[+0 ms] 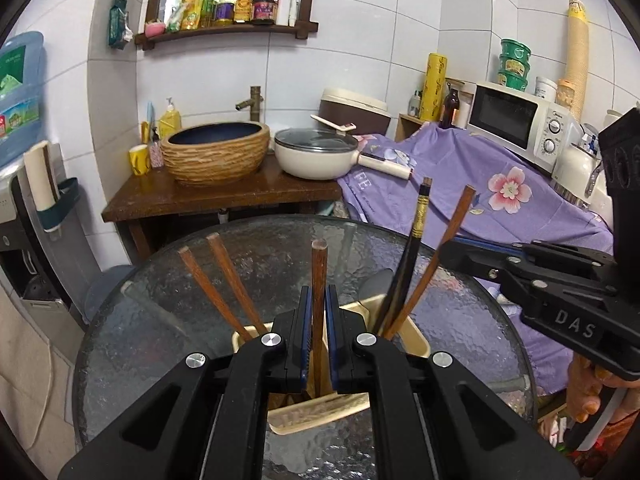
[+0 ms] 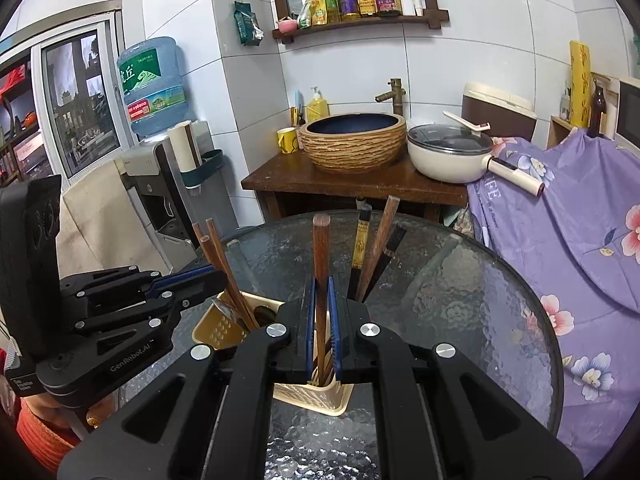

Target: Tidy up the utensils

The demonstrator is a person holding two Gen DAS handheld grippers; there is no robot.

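Note:
A cream slotted utensil holder (image 1: 414,338) (image 2: 218,332) stands on a round textured glass table (image 1: 160,320) (image 2: 460,300). My left gripper (image 1: 319,294) is shut on an upright brown wooden chopstick (image 1: 319,264) whose lower end dips into the holder. My right gripper (image 2: 320,284) is shut on another brown chopstick (image 2: 321,240), which also reaches down into the holder. Several more brown chopsticks (image 1: 224,280) and a black one (image 1: 414,240) lean in the holder's compartments. Each gripper appears in the other's view: the right one (image 1: 452,254) and the left one (image 2: 208,274).
Behind the table a dark wooden stand (image 1: 224,196) carries a woven-look basin (image 1: 216,152) and a cream lidded pan (image 1: 316,156). A purple floral cloth (image 1: 460,184) covers the right side, with a microwave (image 1: 516,120) on it. A water dispenser (image 2: 160,168) stands at the left.

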